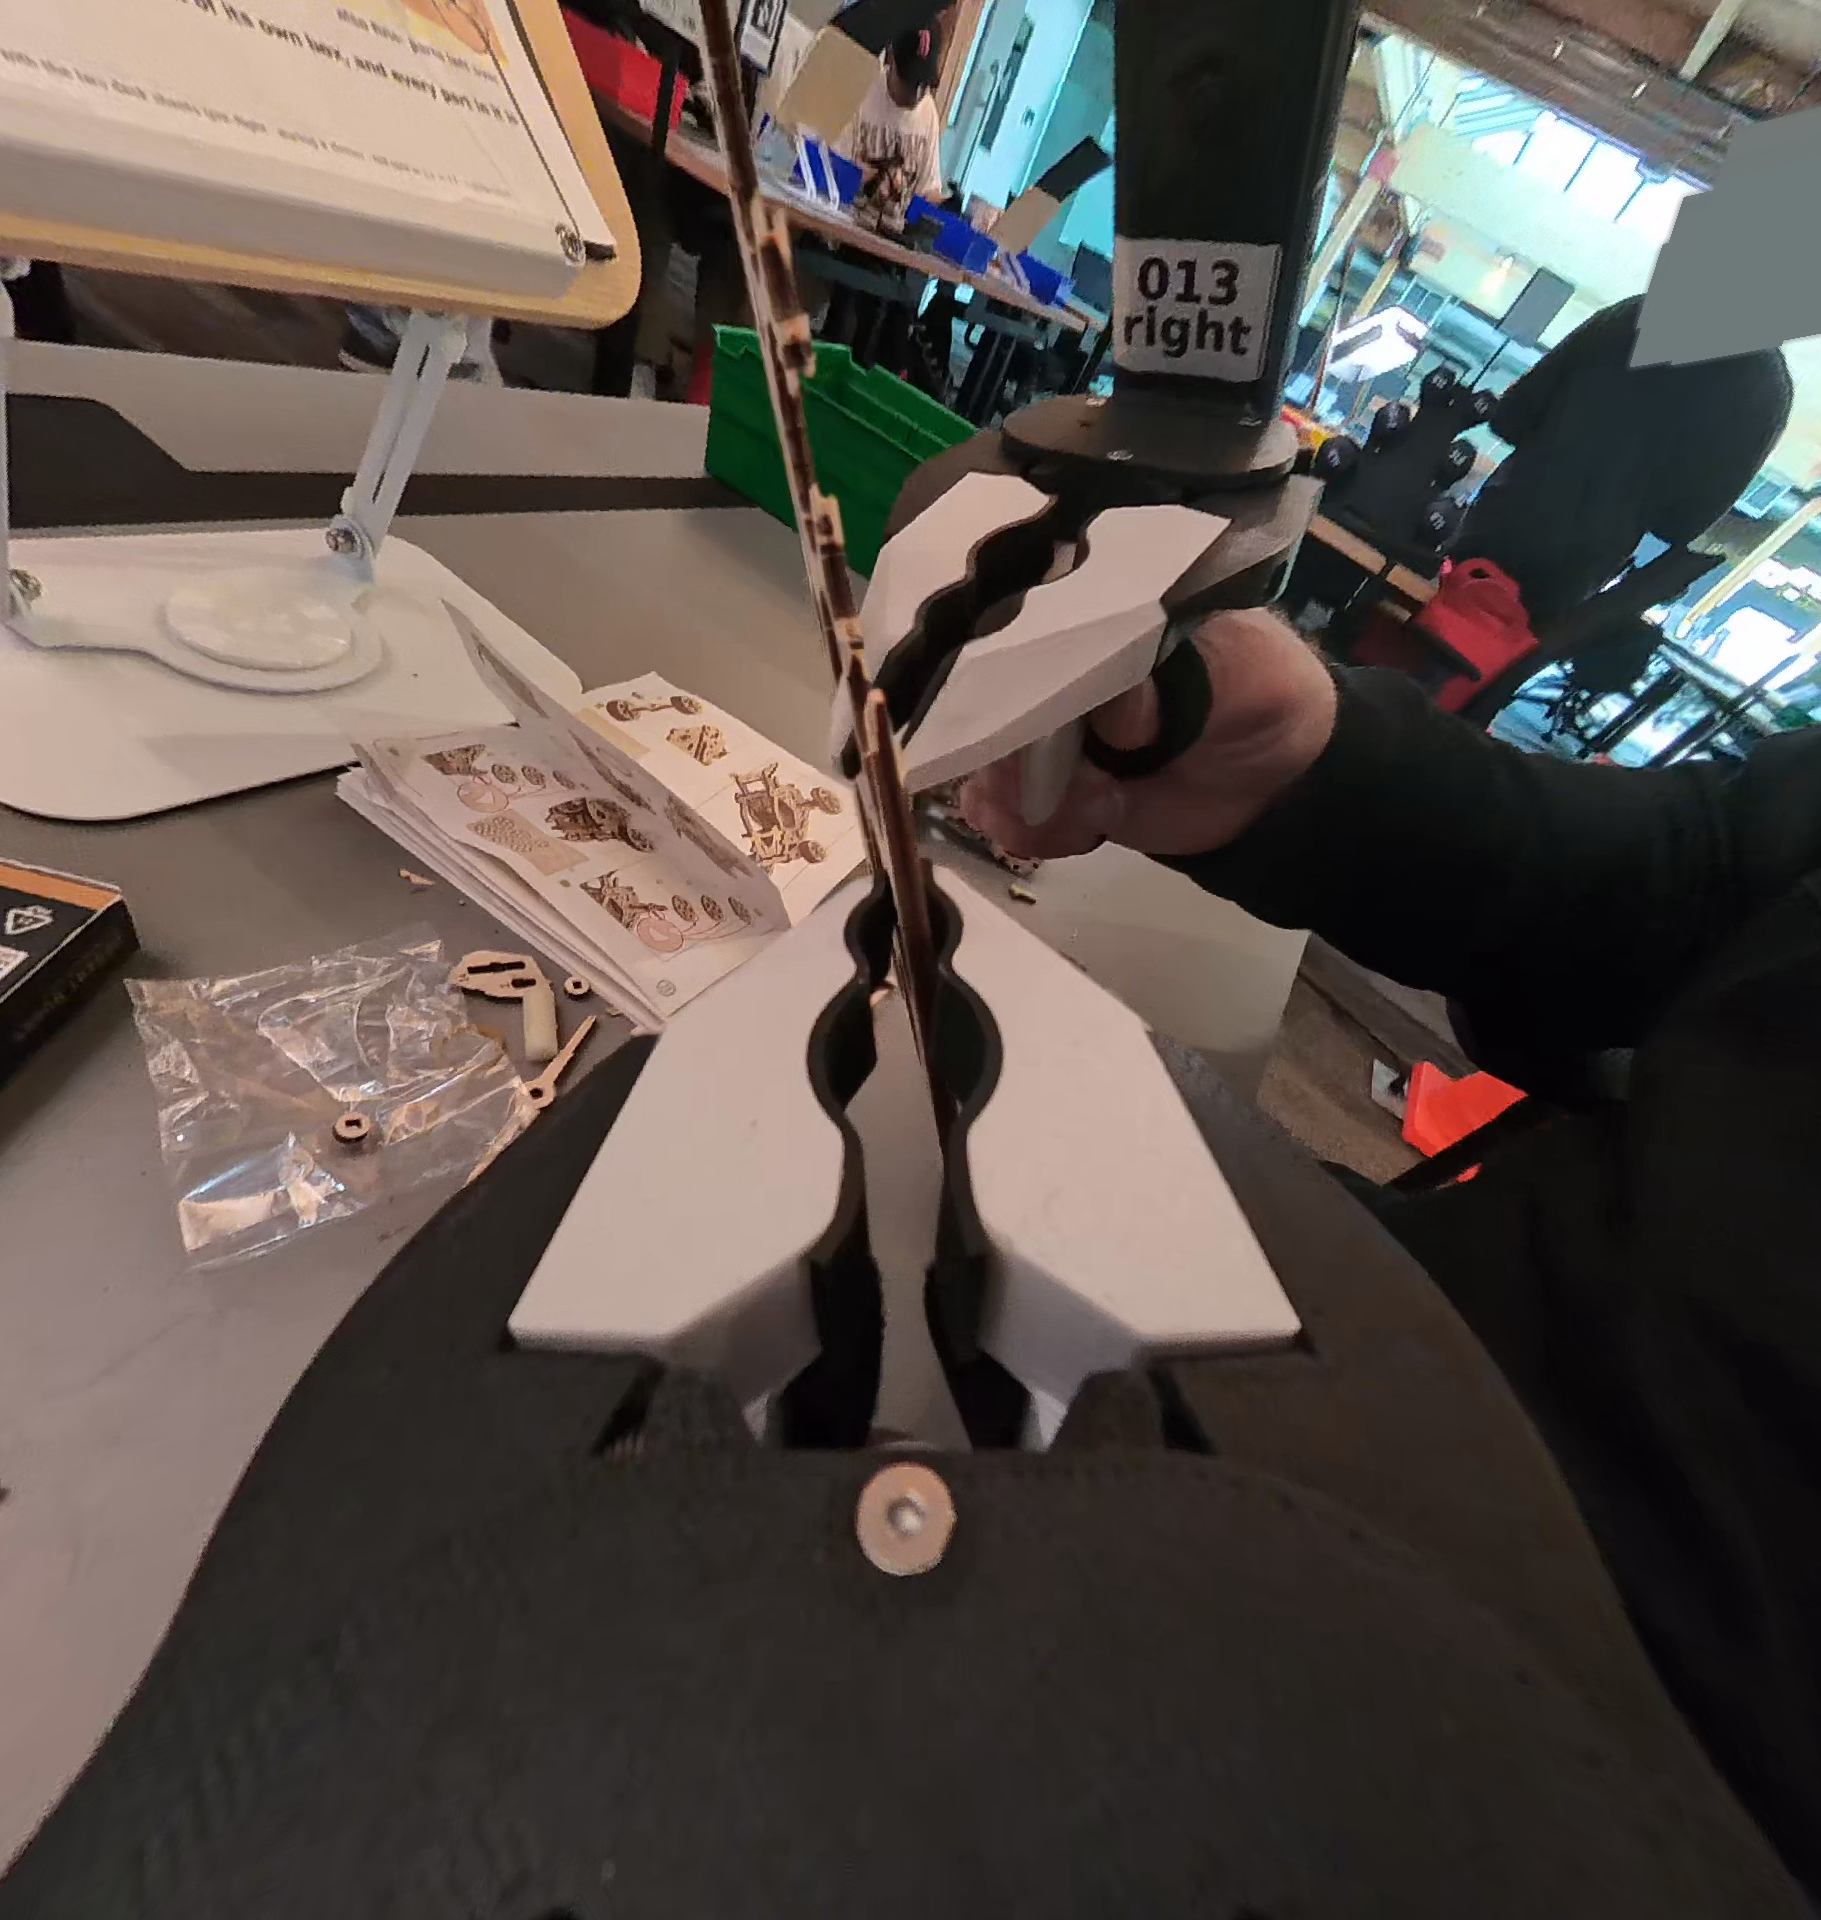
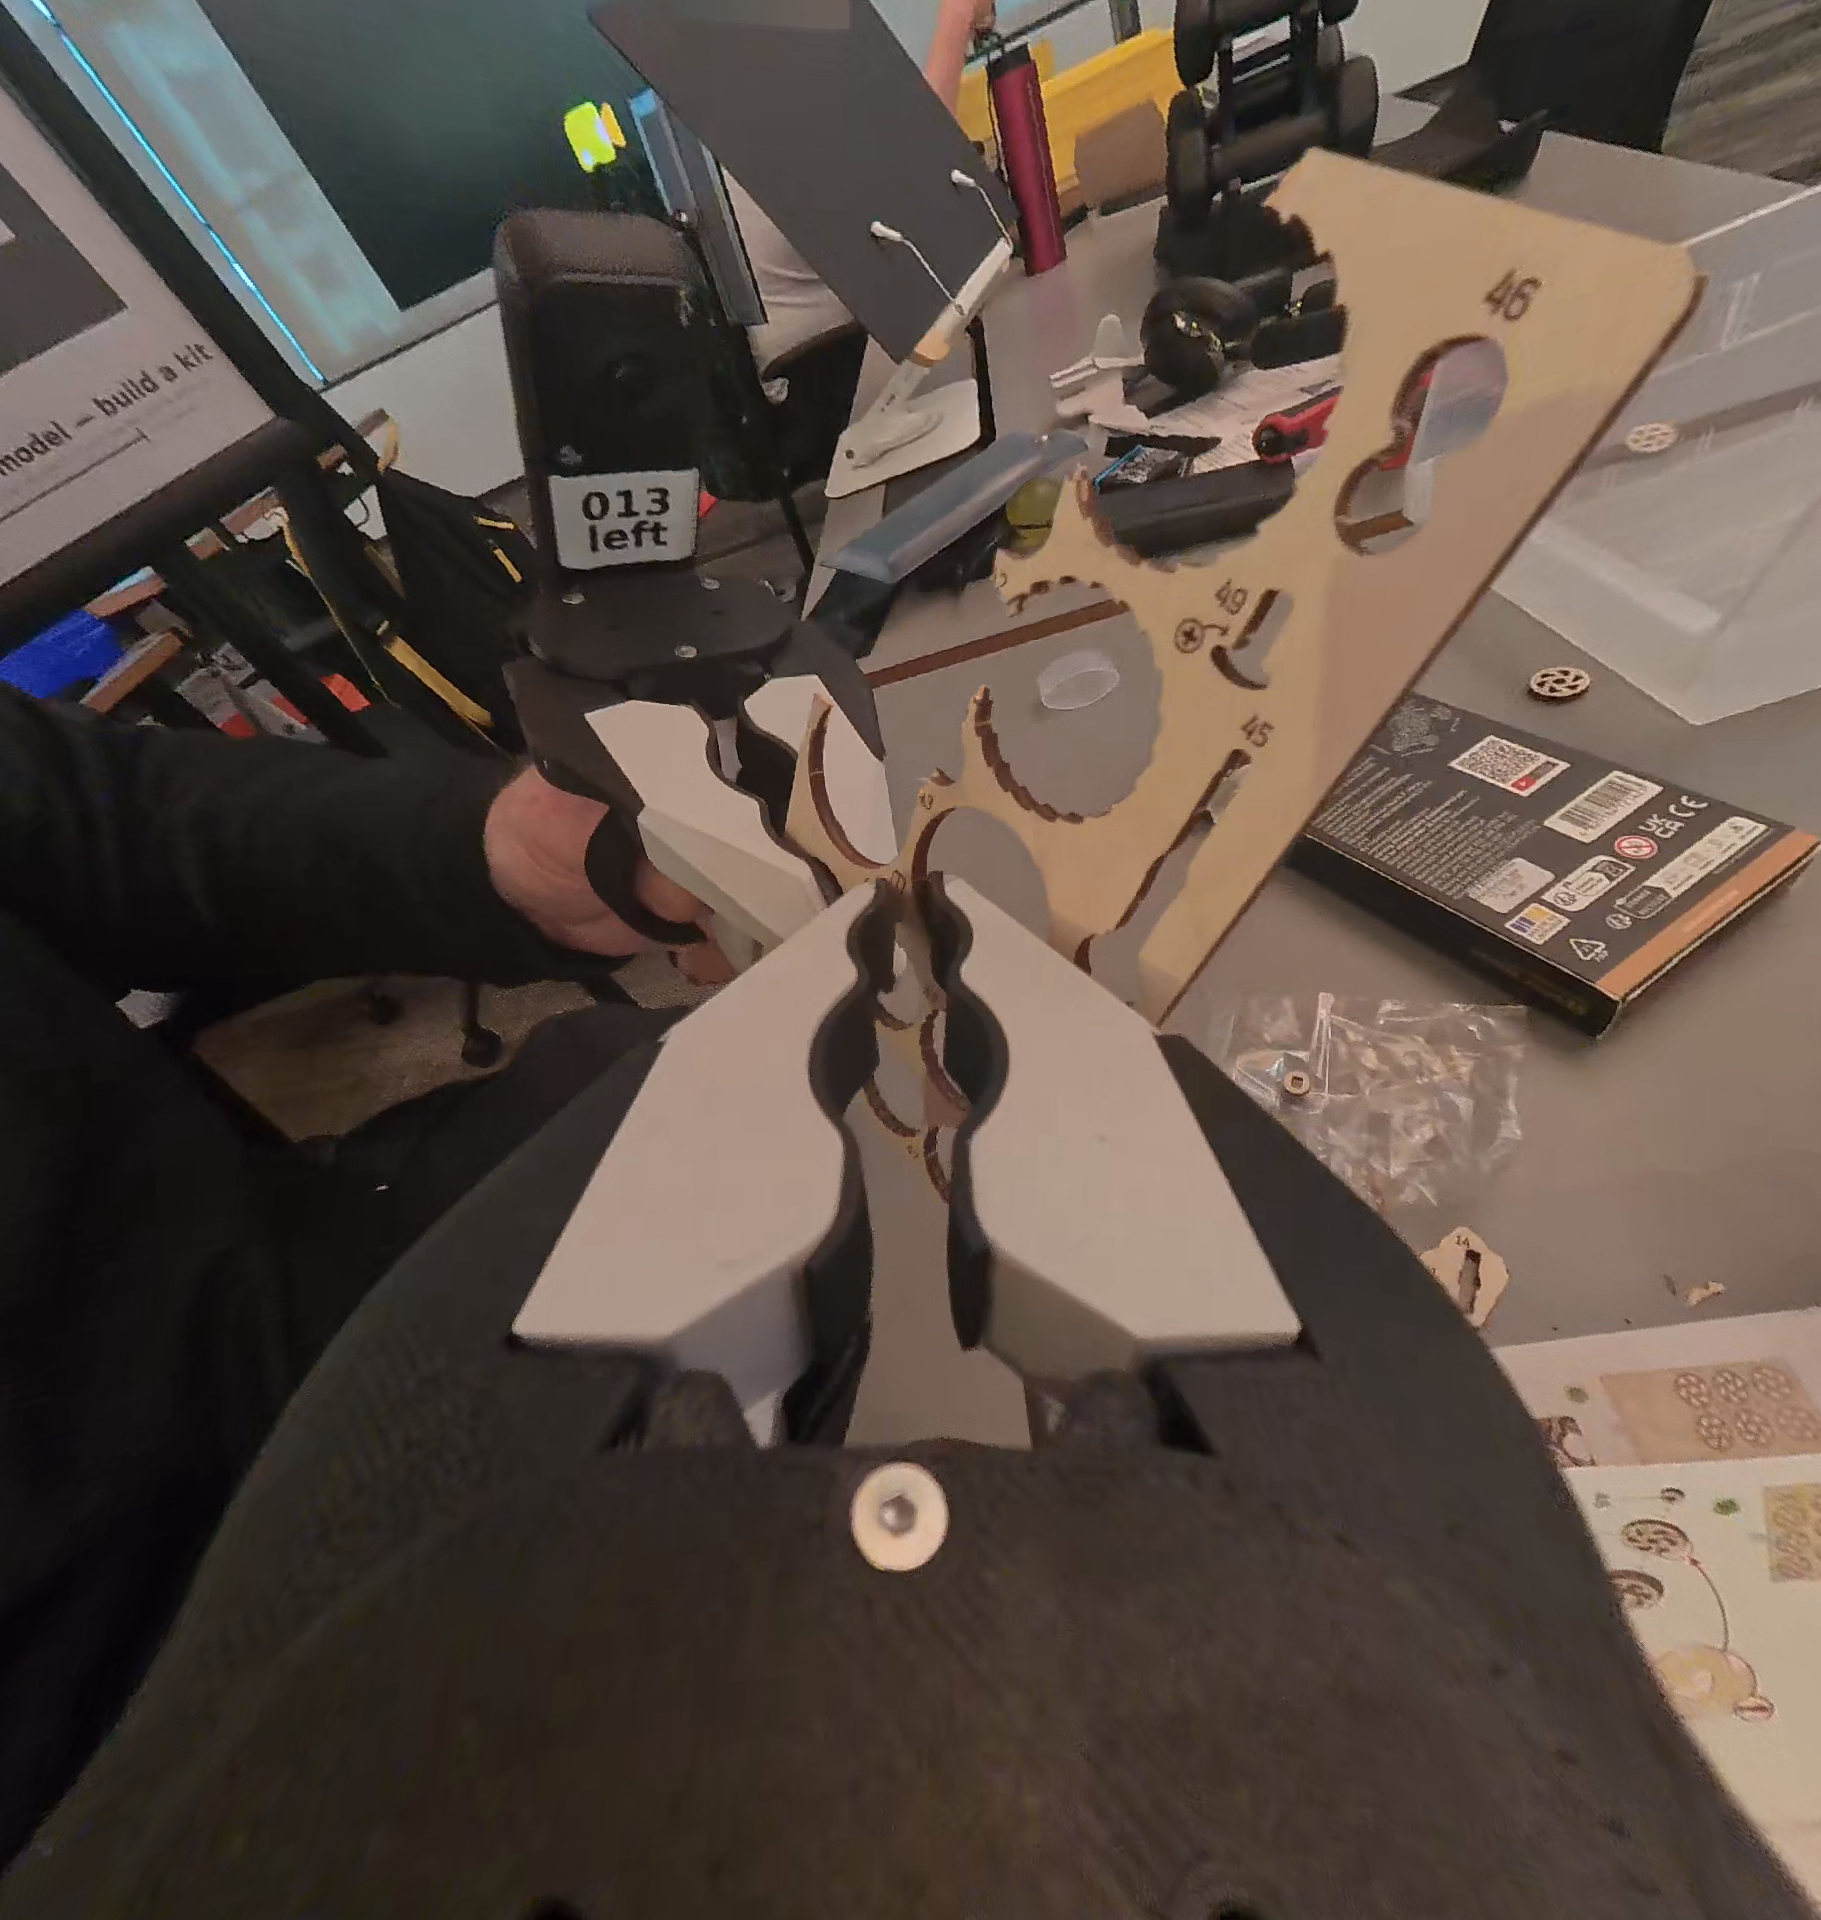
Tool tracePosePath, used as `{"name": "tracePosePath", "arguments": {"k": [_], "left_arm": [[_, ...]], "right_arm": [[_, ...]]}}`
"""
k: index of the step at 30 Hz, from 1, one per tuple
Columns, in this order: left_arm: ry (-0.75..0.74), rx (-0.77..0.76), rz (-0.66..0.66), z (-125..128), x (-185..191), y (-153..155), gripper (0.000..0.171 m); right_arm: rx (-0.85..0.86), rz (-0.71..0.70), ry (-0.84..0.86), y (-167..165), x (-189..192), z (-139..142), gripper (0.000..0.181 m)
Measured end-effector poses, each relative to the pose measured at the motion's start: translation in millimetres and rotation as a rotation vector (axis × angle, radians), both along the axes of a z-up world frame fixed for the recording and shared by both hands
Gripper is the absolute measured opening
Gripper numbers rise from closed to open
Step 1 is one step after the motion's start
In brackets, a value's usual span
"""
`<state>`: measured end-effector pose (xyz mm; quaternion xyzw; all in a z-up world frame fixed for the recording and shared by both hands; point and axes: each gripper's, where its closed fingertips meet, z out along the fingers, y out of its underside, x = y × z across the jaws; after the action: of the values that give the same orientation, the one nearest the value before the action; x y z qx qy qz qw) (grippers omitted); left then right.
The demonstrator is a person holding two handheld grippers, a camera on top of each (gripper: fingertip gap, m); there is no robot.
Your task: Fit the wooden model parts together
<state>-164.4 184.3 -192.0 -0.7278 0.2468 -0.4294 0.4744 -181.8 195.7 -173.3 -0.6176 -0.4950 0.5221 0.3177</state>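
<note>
Here both tongs grip wooden sheet [image 2: 1332, 582] | left view: edge-on | right view: cutouts visible

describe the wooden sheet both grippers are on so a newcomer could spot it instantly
Start at the grey table in the right wrist view; held up above it is a flat, pale wooden sheet, pinched at its lower corner by the left gripper and the right gripper. Unlike the black box and plastic bag lying flat nearby, it is riddled with scalloped cut-out holes.
</note>
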Motion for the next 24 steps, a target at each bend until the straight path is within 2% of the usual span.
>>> {"name": "tracePosePath", "arguments": {"k": [8,10,15,21,24], "left_arm": [[-0.062,0.049,0.01,6,5,0,0.0],[-0.032,0.076,0.042,5,5,2,0.0],[0.02,0.119,0.116,6,8,7,0.002],[0.175,0.166,0.199,-1,4,13,0.003],[0.202,0.141,0.225,-8,0,18,0.003]], "right_arm": [[0.03,0.027,0.04,1,4,4,0.002],[0.056,0.01,0.038,3,4,4,0.003],[0.108,-0.115,0.035,11,3,4,0.002],[0.238,-0.256,-0.051,17,0,-1,0.001],[0.197,-0.294,-0.048,21,-3,-6,0.001]]}}
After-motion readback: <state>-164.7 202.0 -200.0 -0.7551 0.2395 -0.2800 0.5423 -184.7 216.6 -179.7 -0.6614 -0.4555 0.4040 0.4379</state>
